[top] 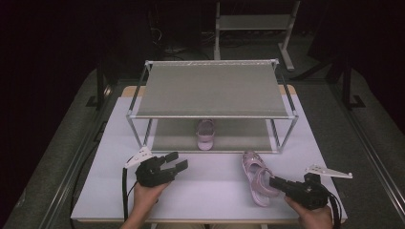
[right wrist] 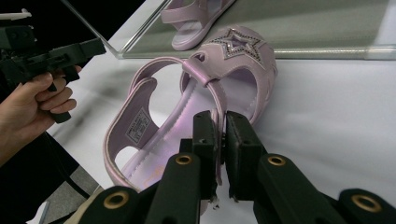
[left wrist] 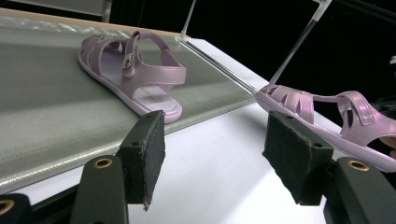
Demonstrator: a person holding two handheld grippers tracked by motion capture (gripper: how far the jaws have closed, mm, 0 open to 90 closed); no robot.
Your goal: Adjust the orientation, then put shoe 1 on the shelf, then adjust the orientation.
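Observation:
A pink sandal [top: 206, 134] lies on the lower shelf of the wire rack [top: 212, 116], also seen up close in the left gripper view [left wrist: 131, 70]. A second pink sandal [top: 258, 177] with a star on its toe [right wrist: 236, 43] lies on the white table [top: 210, 183] in front of the rack. My right gripper [top: 276, 183] is shut on that sandal's side strap [right wrist: 219, 126], the strap pinched between the pads. My left gripper [top: 175, 161] stands open at the left, nothing between its pads [left wrist: 287, 154], pointing toward the rack.
The rack has a grey top shelf [top: 212, 88] and thin metal posts [top: 136, 129] at its corners. Dark floor surrounds the table, with another metal stand [top: 253, 24] behind. Bare table surface lies between the two grippers.

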